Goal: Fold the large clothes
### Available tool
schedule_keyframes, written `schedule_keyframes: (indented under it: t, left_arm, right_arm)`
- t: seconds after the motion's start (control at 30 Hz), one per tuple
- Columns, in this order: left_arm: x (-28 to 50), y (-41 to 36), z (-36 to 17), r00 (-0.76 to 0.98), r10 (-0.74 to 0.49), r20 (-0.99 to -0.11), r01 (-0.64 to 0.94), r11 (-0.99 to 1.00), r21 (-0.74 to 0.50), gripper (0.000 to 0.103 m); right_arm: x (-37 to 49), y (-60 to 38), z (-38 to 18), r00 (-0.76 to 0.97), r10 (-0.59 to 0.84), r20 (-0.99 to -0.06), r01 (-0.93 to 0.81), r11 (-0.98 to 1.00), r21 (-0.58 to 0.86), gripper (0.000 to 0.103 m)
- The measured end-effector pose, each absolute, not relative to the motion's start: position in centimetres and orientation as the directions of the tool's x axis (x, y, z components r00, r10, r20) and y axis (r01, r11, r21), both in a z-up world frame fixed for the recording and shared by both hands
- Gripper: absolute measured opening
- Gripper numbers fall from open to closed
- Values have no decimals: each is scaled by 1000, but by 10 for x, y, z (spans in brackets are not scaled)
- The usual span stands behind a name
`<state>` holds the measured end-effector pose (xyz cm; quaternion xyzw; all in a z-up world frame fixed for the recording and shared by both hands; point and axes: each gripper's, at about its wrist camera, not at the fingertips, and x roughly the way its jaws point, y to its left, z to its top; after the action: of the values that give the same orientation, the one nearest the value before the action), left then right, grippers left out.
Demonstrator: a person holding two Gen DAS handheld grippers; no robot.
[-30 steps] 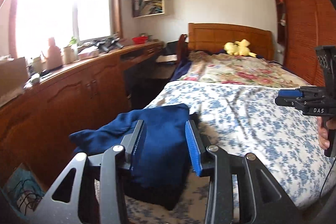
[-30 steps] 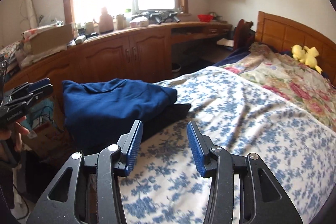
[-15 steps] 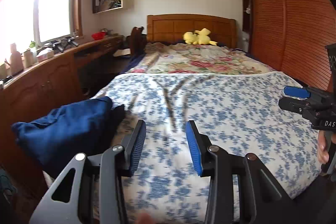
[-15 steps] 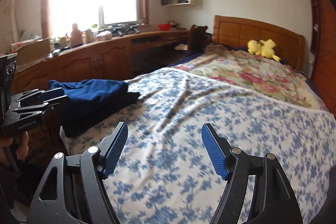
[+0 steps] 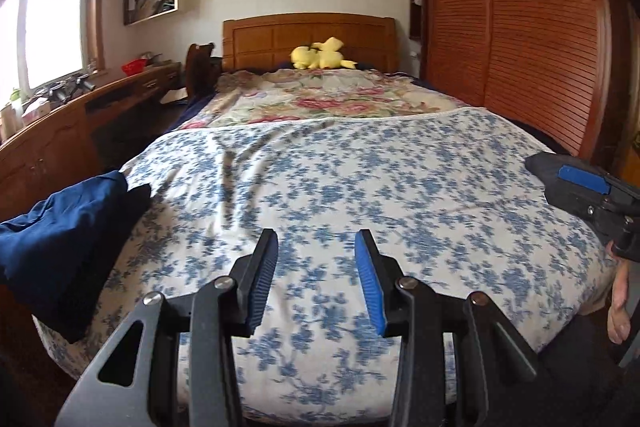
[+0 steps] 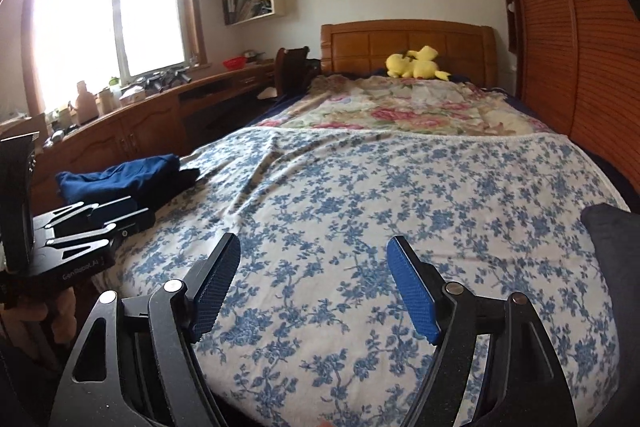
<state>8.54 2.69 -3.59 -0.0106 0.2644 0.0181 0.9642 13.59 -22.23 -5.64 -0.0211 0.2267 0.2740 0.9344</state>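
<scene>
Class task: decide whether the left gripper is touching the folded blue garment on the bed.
Apart. In the left wrist view the left gripper sits open over bare floral sheet, while the blue garment lies well off to its left at the bed's edge.

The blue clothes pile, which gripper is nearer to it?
Left. The left gripper hangs just right of the blue clothes; the right gripper sits farther along the bed's foot.

Bed [image 5: 360, 187] middle: bare floral sheet, open passage ahead. Folded blue clothes [image 5: 60, 231] occupy the left front corner. Dark cloth [image 6: 612, 239] at right edge. Louvred wardrobe [image 5: 540, 47] close along the right side.
</scene>
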Motion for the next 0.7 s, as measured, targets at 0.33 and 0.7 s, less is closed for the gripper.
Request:
schedule_keyframes:
  t: [0.33,0.7]
  left_arm:
    - [55,-19,2,889,-56,-455,41,998,-41,39]
    - [24,-24,34,920,-38,-390,27,999,-33,39]
  right_arm:
    - [89,-279,-22,854,390,-345,-394,917,61,87]
    - [65,-295,-13,873,400,-280,-386,916,106,87]
